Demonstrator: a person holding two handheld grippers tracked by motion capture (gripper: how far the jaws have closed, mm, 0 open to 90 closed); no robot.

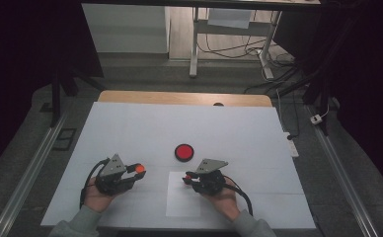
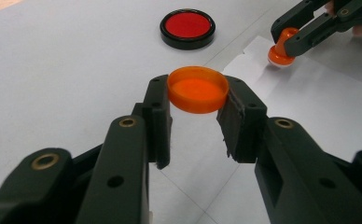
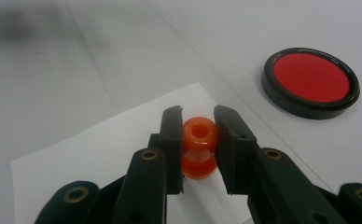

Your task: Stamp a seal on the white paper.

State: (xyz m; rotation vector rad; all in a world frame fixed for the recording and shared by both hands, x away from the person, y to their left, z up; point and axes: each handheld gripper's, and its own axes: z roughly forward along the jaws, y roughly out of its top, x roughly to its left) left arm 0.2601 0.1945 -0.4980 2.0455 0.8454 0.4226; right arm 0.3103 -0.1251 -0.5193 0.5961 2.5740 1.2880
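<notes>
My left gripper (image 2: 198, 93) is shut on a round orange cap (image 2: 198, 86), held by its sides just above the white table; from above, the cap (image 1: 140, 168) sits at the tips of that gripper (image 1: 136, 172). Between the pads of my right gripper (image 3: 198, 116), which is shut, is a small orange spool-shaped stamp (image 3: 199, 136), over a white paper sheet (image 3: 100, 144). In the high view the right gripper (image 1: 185, 179) hovers at the sheet's (image 1: 183, 205) top edge. A round red ink pad in a black case (image 1: 184, 152) lies just beyond both grippers.
The white table top (image 1: 130, 128) stretches far ahead, with a wooden edge (image 1: 179, 98) at the back. Metal rails (image 1: 31, 168) run along both sides on the floor. The right gripper with its stamp (image 2: 281, 49) appears at the upper right of the left gripper view, beside the ink pad (image 2: 187, 25).
</notes>
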